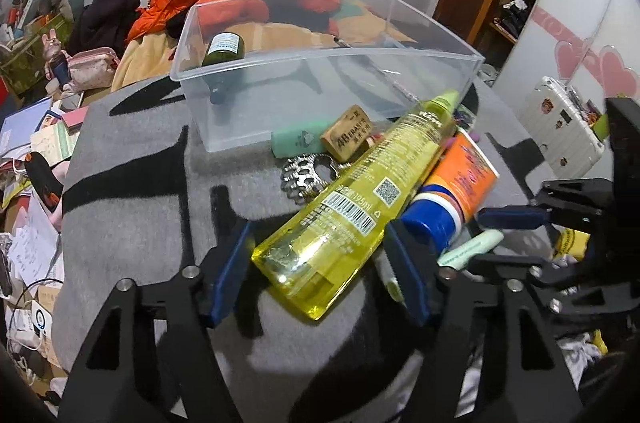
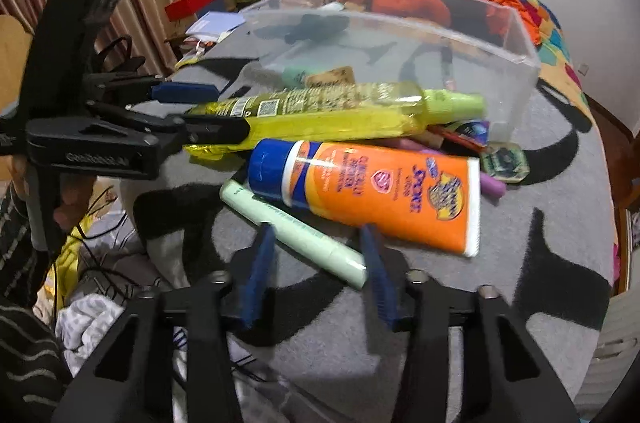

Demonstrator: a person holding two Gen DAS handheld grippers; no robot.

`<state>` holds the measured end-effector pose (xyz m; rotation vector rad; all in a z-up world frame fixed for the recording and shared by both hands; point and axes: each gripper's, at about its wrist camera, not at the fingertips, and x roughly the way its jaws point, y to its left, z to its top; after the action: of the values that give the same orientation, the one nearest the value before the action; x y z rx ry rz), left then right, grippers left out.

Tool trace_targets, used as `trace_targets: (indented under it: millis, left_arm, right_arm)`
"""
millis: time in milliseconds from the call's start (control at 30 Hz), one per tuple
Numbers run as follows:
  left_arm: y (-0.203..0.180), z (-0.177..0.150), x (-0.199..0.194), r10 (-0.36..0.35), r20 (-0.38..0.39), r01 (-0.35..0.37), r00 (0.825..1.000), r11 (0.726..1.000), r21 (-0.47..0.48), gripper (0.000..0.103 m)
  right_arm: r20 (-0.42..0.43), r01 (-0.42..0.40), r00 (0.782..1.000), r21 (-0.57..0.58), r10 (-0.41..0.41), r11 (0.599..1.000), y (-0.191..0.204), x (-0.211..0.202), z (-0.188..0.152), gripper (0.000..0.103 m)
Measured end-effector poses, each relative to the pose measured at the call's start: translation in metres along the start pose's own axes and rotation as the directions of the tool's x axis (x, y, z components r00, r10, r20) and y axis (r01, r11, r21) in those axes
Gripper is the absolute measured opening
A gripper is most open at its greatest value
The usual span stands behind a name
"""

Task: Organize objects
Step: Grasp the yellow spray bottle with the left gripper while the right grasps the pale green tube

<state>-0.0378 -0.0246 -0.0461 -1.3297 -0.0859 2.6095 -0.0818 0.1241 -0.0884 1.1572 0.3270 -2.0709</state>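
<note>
A yellow bottle (image 1: 352,207) lies slanted across an orange tube (image 1: 456,191), beside a clear bin (image 1: 320,63) holding a dark bottle (image 1: 224,49).

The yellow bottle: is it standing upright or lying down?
Lying down. The yellow bottle rests on its side across the grey blanket, cap toward the clear box.

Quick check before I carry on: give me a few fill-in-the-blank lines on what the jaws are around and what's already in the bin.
1. The left gripper straddles the base of the ____ bottle.
2. The only bottle inside the clear bin is dark ____.
3. The right gripper straddles a pale green ____.
4. The orange tube has a ____ cap.

Missing words: yellow; green; tube; blue
</note>
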Motion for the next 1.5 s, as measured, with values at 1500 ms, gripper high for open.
trace_targets:
  millis: [1500]
  left_arm:
    - [-0.044, 0.041, 0.044, -0.041, -0.174, 0.08, 0.984, 0.972, 0.22, 0.053]
  right_arm:
    - [-0.084, 0.2, 0.978, 0.162, -0.189, 0.966, -0.076, -0.039, -0.053, 0.014]
